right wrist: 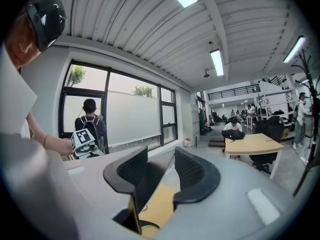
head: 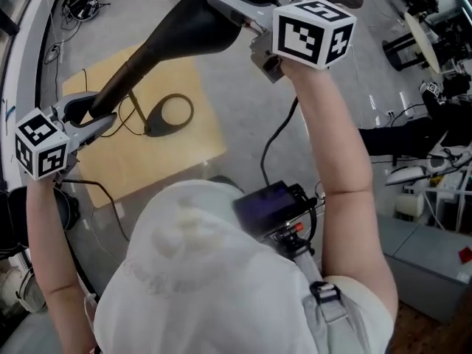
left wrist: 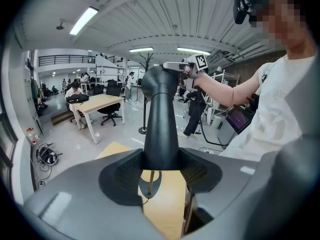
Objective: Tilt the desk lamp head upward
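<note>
Two grippers are on the lamp now, so the step in hand is the tilt itself, w/ both grasps already made. Left gripper (head: 90,122), lower left of head view, is clamping the black lamp neck (head: 125,76). In left gripper view the neck is filling the gap, pads pressing on both sides. Right gripper (head: 237,7), top centre, is pinching the thin edge of the lamp head (head: 188,28). In right gripper view the dark slab is sitting btwn the jaws, tightest against the left-of-frame pad, so I'm judging it held, not just straddled. The lamp is rising from its base ring (head: 168,113) on the wooden surface (head: 193,147), centre-left, via a thin stem (head: 136,108), w/ the head ending up at top centre.

Next move, prob.: left bracing the neck while right is swinging the head edge upward about the joint. That's calling for a firm low hold so the base isn't lifting or sliding on that skinny stem. It also needs a smooth arc so the thin edge isn't slipping off the pads.

Around: a thin cord (head: 92,183) is trailing off the surface at lower left, and a black cable (head: 274,142) is hanging below the right gripper, centre. Coiled cables (head: 82,4) are lying on the floor upper left, w/ racks & gear (head: 435,35) along the right edge, well apart. Nothing is blocking the space above the head; the cord snagging looks like the only nuisance.
</note>
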`<state>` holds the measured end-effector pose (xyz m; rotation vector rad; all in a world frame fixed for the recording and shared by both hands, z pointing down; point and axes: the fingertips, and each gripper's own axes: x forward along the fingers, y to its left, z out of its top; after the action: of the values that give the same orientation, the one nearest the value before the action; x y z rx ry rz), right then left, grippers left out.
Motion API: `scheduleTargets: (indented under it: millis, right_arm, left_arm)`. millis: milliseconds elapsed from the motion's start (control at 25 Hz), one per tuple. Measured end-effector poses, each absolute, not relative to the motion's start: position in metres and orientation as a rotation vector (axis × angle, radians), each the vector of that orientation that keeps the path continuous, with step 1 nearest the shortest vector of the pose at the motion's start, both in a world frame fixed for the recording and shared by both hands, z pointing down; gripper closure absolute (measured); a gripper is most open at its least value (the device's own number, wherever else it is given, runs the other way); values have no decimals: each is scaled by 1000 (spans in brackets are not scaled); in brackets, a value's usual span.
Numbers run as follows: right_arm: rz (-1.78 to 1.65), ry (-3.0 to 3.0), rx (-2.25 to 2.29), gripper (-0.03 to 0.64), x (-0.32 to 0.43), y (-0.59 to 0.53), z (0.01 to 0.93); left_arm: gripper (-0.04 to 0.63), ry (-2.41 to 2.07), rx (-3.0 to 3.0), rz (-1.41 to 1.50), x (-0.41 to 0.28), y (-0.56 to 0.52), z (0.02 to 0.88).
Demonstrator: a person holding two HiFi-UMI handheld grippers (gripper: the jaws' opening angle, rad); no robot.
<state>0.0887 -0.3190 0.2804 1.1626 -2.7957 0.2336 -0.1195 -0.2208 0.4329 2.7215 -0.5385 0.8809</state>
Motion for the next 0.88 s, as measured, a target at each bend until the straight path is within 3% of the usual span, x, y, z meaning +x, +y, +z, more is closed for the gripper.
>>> scheduleTargets:
  millis: [880]
  right_arm:
    - [15, -2756, 1138, 434, 69, -305, 249]
  left_arm:
    - [374, -460, 2737, 851, -106, -219, 452]
